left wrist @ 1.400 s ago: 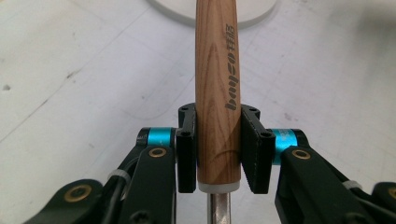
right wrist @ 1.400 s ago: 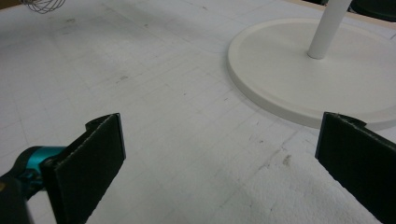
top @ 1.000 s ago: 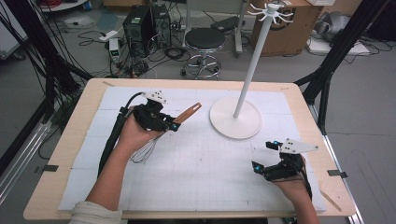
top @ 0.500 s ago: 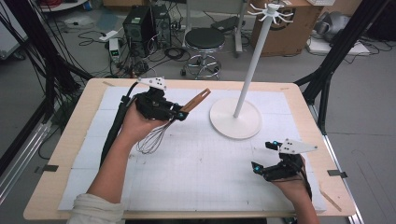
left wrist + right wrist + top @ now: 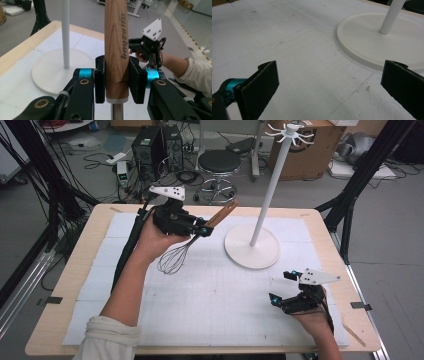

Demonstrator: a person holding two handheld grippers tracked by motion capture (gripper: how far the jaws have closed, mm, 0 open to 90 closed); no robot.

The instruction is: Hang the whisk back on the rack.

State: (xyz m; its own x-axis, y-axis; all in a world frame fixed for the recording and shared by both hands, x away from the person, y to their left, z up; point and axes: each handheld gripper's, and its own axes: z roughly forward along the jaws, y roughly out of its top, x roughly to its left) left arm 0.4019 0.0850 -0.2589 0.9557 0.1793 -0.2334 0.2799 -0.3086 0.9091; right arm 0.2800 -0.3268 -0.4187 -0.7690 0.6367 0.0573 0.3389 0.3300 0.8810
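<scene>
A whisk with a wooden handle [image 5: 222, 213] and a wire head [image 5: 175, 260] is held above the white mat, handle pointing up toward the back right. My left gripper [image 5: 205, 229] is shut on the lower end of that handle [image 5: 116, 37], with both pads pressed against the wood. A white stand with a round base [image 5: 251, 247], a tall pole [image 5: 270, 185] and hooks at the top [image 5: 290, 131] rises to the right of the whisk. My right gripper [image 5: 283, 287] rests open near the table's front right, its jaws [image 5: 332, 82] wide apart and facing the base [image 5: 372, 42].
A white gridded mat [image 5: 215, 310] covers the wooden table [image 5: 75, 285]. Behind the table are a stool [image 5: 220, 162], a computer case [image 5: 150, 145], a cardboard box [image 5: 310, 155] and floor cables. Black frame legs [image 5: 350, 205] stand at the right rear corner.
My left gripper has lifted the whisk off the mat and carried it back and slightly right, toward the stand. The right gripper has stayed in place, open.
</scene>
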